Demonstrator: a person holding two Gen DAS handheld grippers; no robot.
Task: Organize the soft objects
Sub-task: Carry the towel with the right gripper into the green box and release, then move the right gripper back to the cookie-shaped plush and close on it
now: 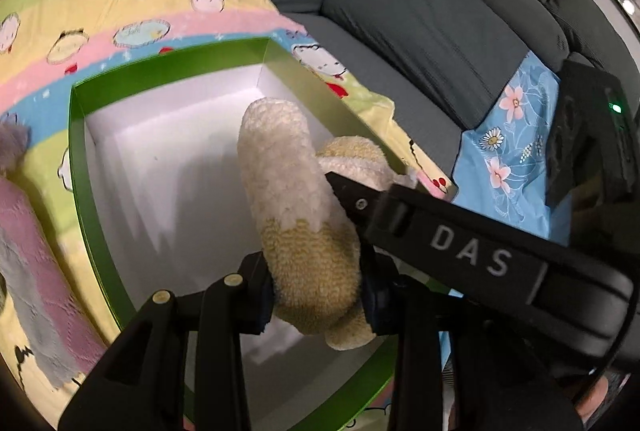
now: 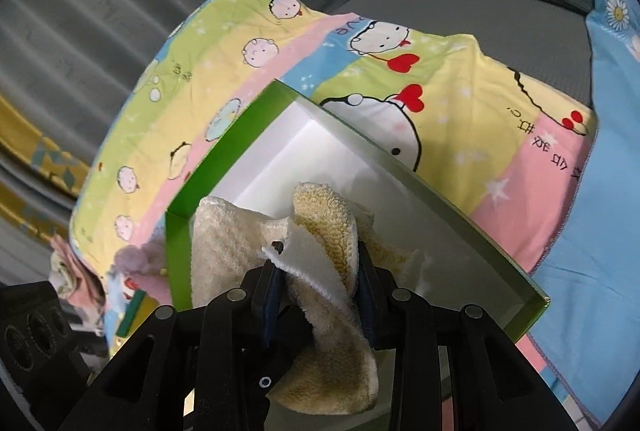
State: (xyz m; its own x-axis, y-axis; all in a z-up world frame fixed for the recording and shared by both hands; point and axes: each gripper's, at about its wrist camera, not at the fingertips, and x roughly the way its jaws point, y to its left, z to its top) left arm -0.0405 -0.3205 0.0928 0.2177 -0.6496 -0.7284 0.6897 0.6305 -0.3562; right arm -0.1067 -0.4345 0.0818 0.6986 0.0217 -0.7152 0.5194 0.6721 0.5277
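A fluffy cream and yellow towel (image 1: 292, 199) is rolled up and held over a green box with a white inside (image 1: 80, 167). My left gripper (image 1: 316, 295) is shut on one end of the towel. My right gripper (image 2: 320, 283) is shut on the other end of the towel (image 2: 320, 243), above the same green box (image 2: 178, 255). The right gripper's black body (image 1: 472, 251) crosses the left wrist view, its finger reaching the towel.
The box sits on a cartoon-print blanket (image 1: 132, 11) spread over a grey sofa (image 1: 420, 31). A pink and grey cloth (image 1: 36, 263) lies left of the box. A blue floral cloth (image 1: 516, 151) lies to the right. More crumpled cloth (image 2: 76, 279) lies at the blanket's left end.
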